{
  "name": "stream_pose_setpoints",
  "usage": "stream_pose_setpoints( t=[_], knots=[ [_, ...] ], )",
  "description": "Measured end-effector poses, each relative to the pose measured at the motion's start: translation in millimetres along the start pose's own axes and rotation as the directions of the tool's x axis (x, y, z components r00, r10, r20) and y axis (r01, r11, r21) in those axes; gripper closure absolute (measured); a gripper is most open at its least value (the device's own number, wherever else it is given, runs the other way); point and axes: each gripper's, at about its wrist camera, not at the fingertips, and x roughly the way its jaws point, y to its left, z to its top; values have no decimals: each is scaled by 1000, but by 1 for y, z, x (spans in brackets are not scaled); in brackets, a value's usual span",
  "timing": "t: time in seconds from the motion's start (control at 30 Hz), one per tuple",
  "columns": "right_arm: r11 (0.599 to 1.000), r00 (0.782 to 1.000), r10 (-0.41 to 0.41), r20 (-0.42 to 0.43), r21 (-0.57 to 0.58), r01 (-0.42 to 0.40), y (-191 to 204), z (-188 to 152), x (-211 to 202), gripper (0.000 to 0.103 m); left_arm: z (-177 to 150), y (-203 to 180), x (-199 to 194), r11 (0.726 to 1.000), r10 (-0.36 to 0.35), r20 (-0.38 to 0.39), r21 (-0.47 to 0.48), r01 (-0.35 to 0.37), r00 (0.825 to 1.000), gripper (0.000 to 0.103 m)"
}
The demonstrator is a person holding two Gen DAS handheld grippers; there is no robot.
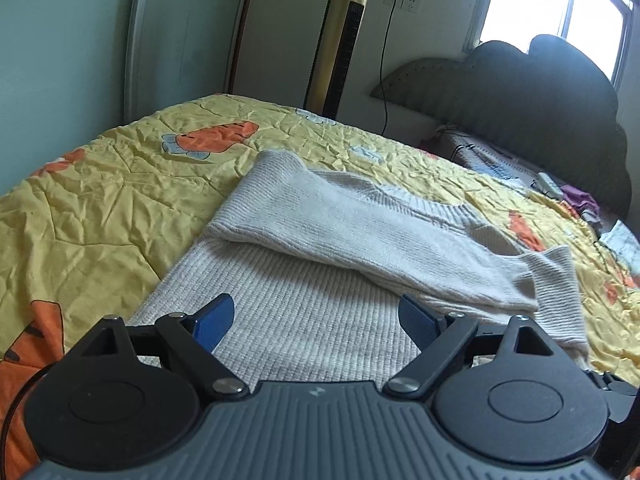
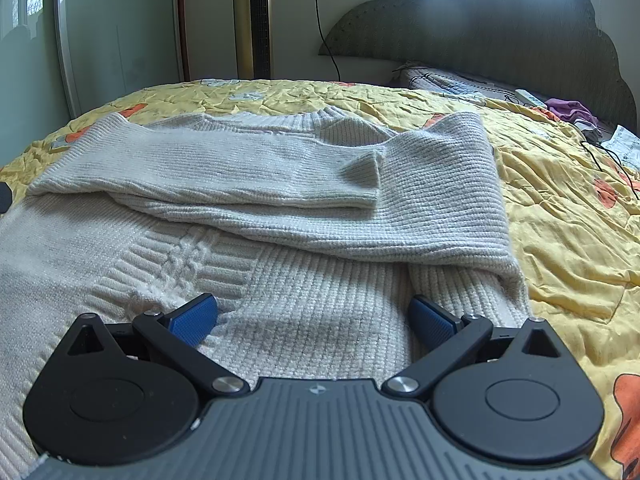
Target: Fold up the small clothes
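Observation:
A cream knitted sweater (image 1: 312,320) lies flat on the yellow quilt (image 1: 100,208), both sleeves folded across its chest. It also shows in the right wrist view (image 2: 280,208), collar at the far side. My left gripper (image 1: 316,316) is open and empty, low over the sweater's near hem on its left part. My right gripper (image 2: 314,316) is open and empty, low over the near hem on the sweater's right part. The blue pads (image 2: 192,320) of each gripper stand wide apart with ribbed knit between them.
The quilt (image 2: 560,220) covers a bed with a dark padded headboard (image 2: 500,32). Pillows, a purple cloth (image 2: 572,110) and a cable lie at the head end. A tall gold tower fan (image 1: 344,36) and a wardrobe door stand behind the bed.

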Motion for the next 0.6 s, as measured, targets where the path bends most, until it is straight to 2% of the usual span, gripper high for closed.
stream_pose_setpoints(
  t=[0.27, 0.6],
  knots=[
    [1000, 1000, 0, 0, 0, 0, 0, 0, 0, 0, -1, 16, -5, 998, -46, -16, -44, 45, 999, 13],
    [1000, 1000, 0, 0, 0, 0, 0, 0, 0, 0, 13, 24, -21, 996, -36, 31, -75, 39, 999, 13]
  ],
)
